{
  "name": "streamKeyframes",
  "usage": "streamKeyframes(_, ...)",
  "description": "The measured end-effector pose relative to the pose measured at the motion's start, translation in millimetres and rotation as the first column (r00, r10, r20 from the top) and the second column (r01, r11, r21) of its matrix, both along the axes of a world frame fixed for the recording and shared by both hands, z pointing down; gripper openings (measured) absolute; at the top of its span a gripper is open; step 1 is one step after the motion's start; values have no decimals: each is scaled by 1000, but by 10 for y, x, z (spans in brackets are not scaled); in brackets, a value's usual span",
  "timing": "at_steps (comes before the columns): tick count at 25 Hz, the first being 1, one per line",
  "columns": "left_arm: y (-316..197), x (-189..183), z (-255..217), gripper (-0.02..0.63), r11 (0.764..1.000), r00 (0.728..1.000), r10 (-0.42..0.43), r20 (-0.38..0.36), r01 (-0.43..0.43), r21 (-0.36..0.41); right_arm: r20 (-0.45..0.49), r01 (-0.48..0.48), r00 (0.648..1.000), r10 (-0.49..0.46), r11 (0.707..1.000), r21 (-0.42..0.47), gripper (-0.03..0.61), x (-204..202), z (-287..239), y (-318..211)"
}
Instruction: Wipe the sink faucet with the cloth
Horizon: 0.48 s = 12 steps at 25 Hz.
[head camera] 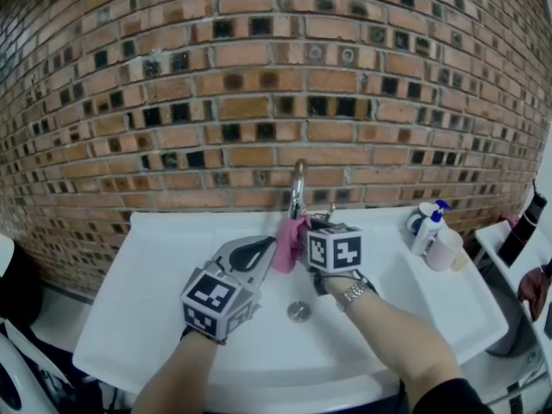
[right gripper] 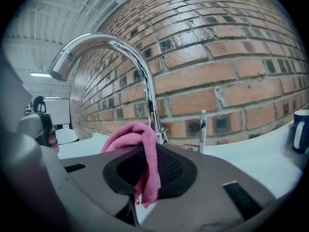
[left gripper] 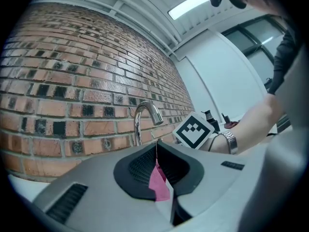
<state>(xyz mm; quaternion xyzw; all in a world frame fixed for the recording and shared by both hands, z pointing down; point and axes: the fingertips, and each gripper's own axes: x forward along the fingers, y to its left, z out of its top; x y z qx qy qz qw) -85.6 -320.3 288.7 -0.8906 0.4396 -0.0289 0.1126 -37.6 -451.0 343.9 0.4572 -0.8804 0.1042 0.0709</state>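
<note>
Left hand-held gripper and right hand-held gripper each pinch the cloth just before the faucet.

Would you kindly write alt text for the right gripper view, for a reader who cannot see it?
The right gripper is shut on a pink cloth in front of a curved chrome faucet. Behind them are a brick wall and the white sink.

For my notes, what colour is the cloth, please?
The cloth is pink, clearest in the right gripper view.
</note>
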Motion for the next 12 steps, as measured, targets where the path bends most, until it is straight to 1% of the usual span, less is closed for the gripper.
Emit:
streamKeyframes(4, -15, -17, -2, 15, 1000, 1000, -17, -9, 17, 1, 3, 9, 1000, -9, 1000, 5, 55, 4, -75, -14)
streamKeyframes(12, -11, -16, 6, 15, 1000, 1000, -5, -9, 5, -1, 29, 2, 1000, -4, 999, 49, 57, 17, -372, -57)
